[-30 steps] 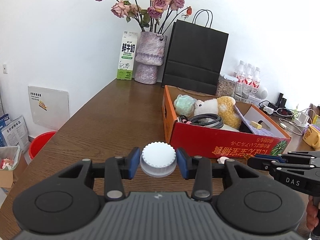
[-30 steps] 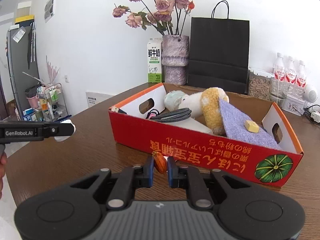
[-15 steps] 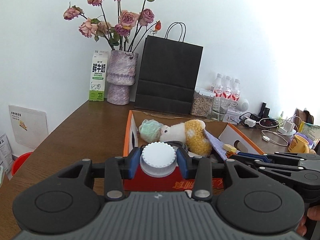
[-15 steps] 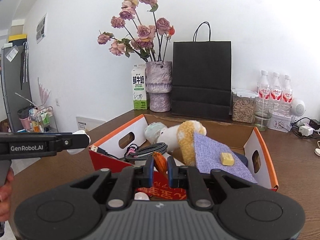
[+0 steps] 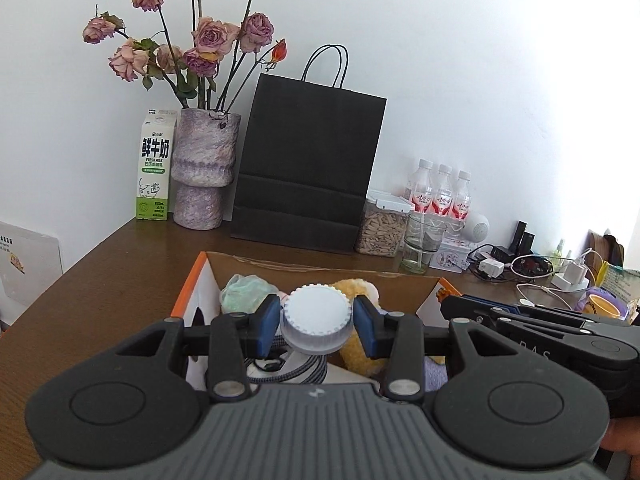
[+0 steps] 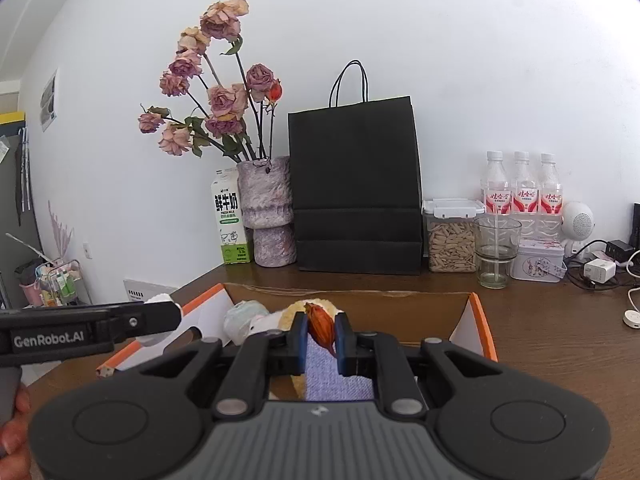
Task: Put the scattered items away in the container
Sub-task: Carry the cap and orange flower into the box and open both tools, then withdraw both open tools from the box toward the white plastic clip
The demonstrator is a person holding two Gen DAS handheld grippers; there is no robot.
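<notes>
Left wrist view: your left gripper (image 5: 316, 322), clamped on the white cap (image 5: 316, 322), and right gripper (image 6: 322, 330), pinching the orange-brown piece (image 6: 321, 325), have advanced from table to above the box (image 5: 196, 280) beneath — release next.

A ridged white plastic cap (image 5: 316, 318), fuzzy plush toy (image 5: 356, 354), woven lilac cloth (image 6: 334, 380), matt cardboard box (image 6: 478, 334).

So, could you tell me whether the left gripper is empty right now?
No, the left gripper is clamped on a white ribbed cap above the cardboard box.
</notes>
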